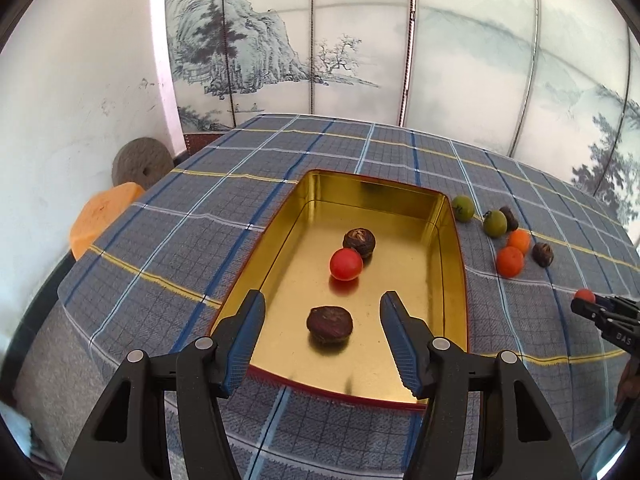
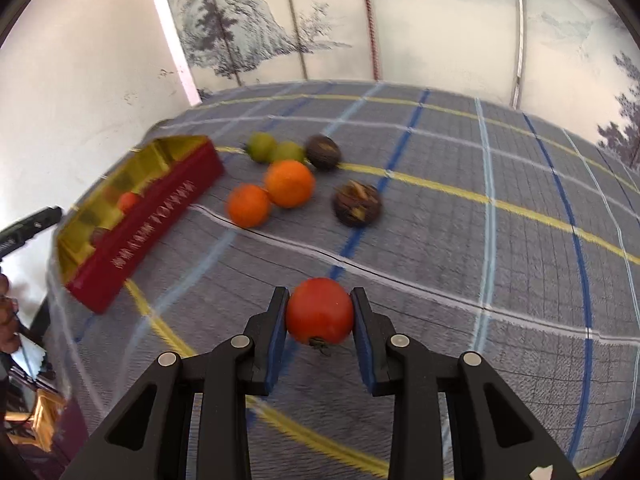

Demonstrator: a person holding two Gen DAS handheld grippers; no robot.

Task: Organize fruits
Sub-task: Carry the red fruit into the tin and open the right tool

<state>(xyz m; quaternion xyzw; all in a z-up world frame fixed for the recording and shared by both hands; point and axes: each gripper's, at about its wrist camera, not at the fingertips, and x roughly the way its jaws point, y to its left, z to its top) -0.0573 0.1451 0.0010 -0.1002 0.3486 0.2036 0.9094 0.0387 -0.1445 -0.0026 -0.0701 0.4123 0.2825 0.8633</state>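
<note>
Progress, as I judge it, is about a third. My left hand-held gripper [image 1: 322, 312] hangs released over the gold tin [image 1: 456, 280], which holds one tomato [image 1: 346, 264] and two dark brown fruits [image 1: 329, 323]. My right hand-held gripper [image 2: 320, 312] clasps a red tomato [image 2: 320, 311] above the table [image 2: 500, 240]. Six fruits [image 2: 289, 183] lie outside.
</note>
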